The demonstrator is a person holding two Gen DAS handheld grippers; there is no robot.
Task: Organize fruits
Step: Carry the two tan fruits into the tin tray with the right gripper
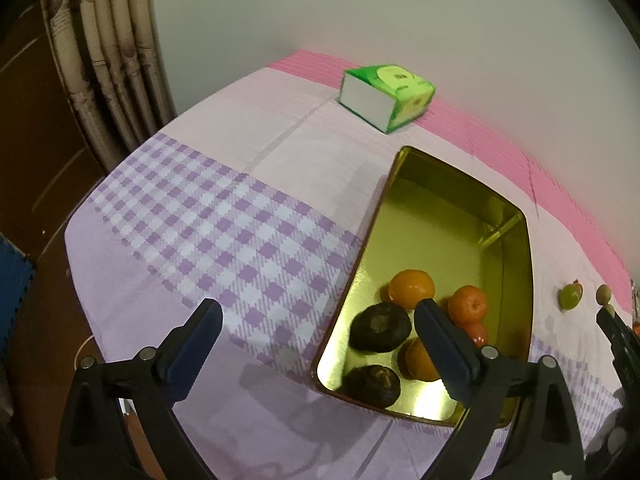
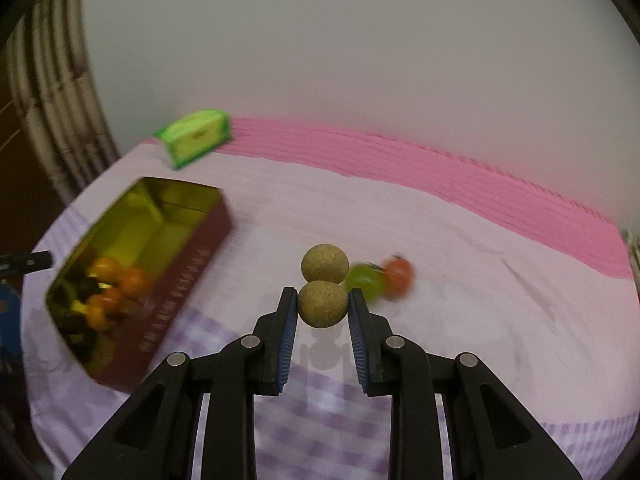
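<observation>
A gold-lined tin (image 1: 372, 224) with a dark red outer wall (image 2: 188, 276) lies on the checked cloth. Its near end holds several fruits, among them an orange (image 1: 412, 289), a mandarin (image 1: 467, 305) and two dark round fruits (image 1: 380, 328). My left gripper (image 1: 318, 308) stands open above the tin's near left corner with nothing between its fingers. My right gripper (image 2: 322, 294) is shut on a tan round fruit (image 2: 322, 305), lifted off the cloth to the right of the tin. A second tan ball (image 2: 324, 264) sits right behind it; whether they are joined I cannot tell.
A green fruit (image 2: 364, 280) and a red-orange fruit (image 2: 398, 276) lie on the cloth just beyond the right gripper. A green tissue box (image 1: 386, 96) stands at the back by the wall. Curtains hang past the table's left edge.
</observation>
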